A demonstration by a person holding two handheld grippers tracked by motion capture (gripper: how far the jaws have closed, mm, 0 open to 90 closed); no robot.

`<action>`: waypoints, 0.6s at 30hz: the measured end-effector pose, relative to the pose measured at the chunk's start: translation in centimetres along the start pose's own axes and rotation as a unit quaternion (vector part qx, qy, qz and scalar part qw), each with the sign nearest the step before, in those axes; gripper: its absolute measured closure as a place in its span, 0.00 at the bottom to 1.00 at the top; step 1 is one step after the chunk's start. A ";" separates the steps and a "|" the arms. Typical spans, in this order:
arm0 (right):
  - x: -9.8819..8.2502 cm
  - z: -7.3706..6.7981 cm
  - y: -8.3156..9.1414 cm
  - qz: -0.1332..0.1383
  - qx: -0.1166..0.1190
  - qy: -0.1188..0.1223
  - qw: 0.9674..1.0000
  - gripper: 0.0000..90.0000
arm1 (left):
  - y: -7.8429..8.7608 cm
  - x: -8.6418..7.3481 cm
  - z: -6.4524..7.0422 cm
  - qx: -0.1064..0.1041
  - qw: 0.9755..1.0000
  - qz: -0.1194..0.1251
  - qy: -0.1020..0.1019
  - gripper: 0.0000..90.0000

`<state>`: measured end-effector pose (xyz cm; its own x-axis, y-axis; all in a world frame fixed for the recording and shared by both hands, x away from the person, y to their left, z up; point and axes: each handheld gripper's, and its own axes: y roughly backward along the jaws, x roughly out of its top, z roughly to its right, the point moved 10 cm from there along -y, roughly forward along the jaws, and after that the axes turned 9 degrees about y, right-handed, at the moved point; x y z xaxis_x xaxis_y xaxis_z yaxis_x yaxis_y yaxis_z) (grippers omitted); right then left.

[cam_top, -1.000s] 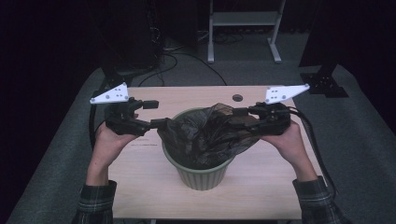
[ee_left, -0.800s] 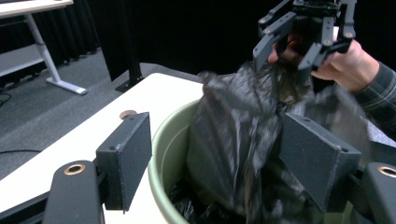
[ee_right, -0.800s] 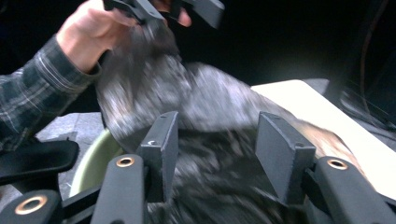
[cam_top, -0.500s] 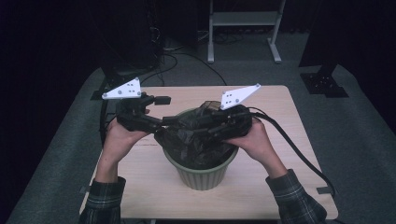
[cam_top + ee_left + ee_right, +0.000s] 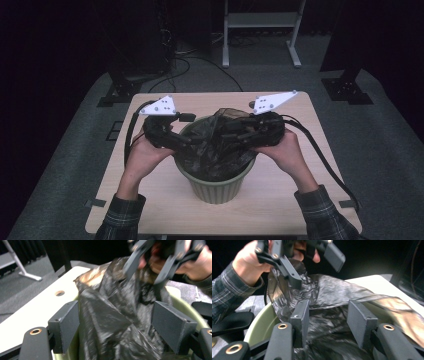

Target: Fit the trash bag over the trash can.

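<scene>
**Now both grippers work at the black bag in the green pot**

Over the middle of the wooden table [image 5: 150, 200] stands a green ribbed pot [image 5: 216, 186], and a crumpled black plastic bag [image 5: 215, 150] sits in its mouth, bunched up above the rim. The left gripper [image 5: 192, 141] comes in from the pot's left rim, the right gripper [image 5: 227, 131] from its right rim, so the bag lies between the two.

Seen from the left gripper view, the left gripper [image 5: 115, 325] has its jaws spread with a fold of the bag [image 5: 117, 322] standing between them; the pads do not clearly press on it, and the jaws have just been opening a little.

From the right gripper view, the right gripper [image 5: 328, 320] likewise stands parted over the bag [image 5: 329, 340], film between the pads without a visible pinch; its jaws have just been opening too. The pot's rim [image 5: 259, 327] shows beside it.
</scene>
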<state>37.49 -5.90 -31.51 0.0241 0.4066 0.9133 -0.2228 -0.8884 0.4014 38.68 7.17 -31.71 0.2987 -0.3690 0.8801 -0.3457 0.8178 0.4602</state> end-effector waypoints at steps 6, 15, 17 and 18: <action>-1.1 1.3 3.0 0.009 -0.028 -0.015 0.999 0.53 | 0.0 -1.4 -1.2 -0.009 1.000 -0.013 0.018 0.43; -1.9 2.4 6.2 0.023 -0.059 -0.027 0.998 0.52 | 0.6 -1.9 -1.5 -0.034 0.999 -0.017 0.033 1.00; -1.9 2.5 6.2 0.020 -0.063 -0.025 0.997 0.52 | 0.7 -1.9 -1.5 -0.035 0.999 -0.017 0.033 1.00; -2.0 3.2 6.2 0.010 -0.080 -0.017 0.997 0.52 | 0.8 -1.8 -1.5 -0.034 0.999 -0.013 0.035 1.00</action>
<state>39.17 -12.86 -30.66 0.0499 0.3794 0.9239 -0.3768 -0.8495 0.3693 39.22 9.18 -33.10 0.3697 -0.3598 0.8567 -0.2760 0.8378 0.4710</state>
